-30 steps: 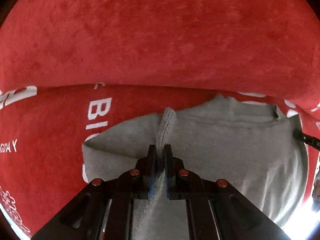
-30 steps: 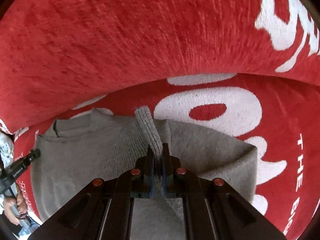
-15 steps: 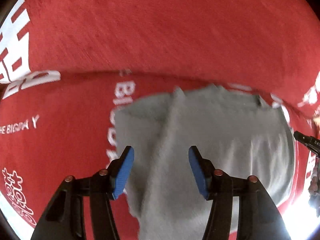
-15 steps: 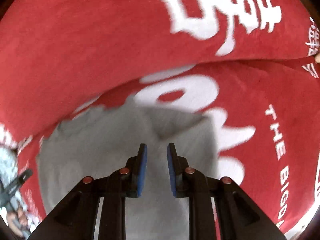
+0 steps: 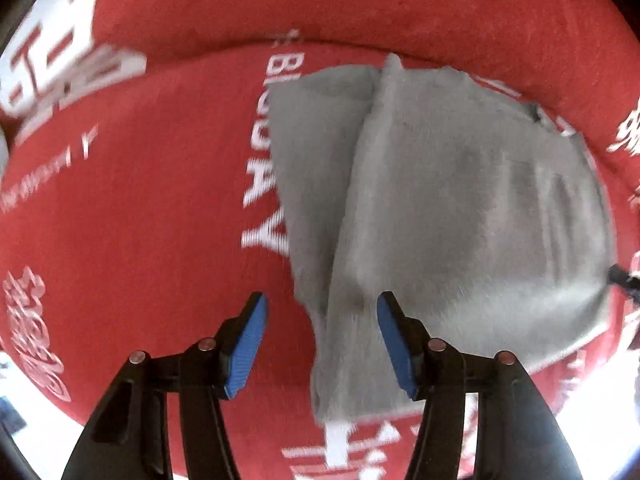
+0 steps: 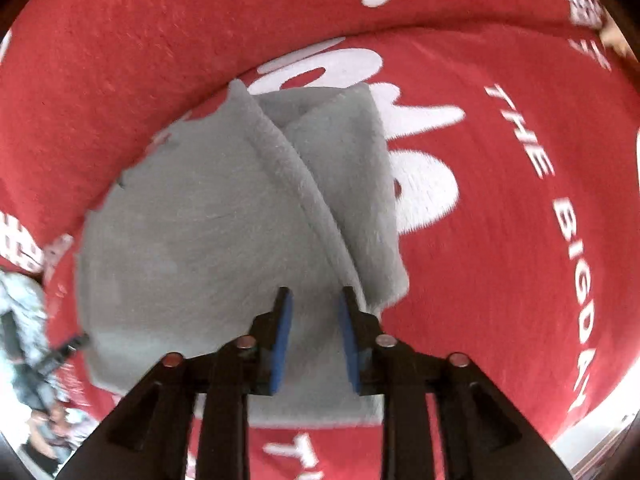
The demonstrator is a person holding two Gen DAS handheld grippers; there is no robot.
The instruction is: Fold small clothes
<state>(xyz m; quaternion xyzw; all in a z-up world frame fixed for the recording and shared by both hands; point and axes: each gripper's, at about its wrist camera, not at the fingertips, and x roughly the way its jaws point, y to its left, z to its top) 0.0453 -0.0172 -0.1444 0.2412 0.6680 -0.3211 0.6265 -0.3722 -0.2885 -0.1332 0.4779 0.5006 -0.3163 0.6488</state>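
One grey garment (image 5: 460, 208), folded, at centre. One red cloth (image 5: 140, 220) with white lettering beneath. Two grippers: left (image 5: 320, 344) at 6 o'clock, right (image 6: 314, 336) likewise.

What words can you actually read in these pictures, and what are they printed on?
"THE BIGDAY": white letters on the red cloth, right wrist view.
"BIGDAY": again on that cloth, left wrist view, beside the grey garment; partly blurred and partly covered.
Large white characters and ornaments on the cloth: too blurred or cut off to read.
Grey garment: no text visible.
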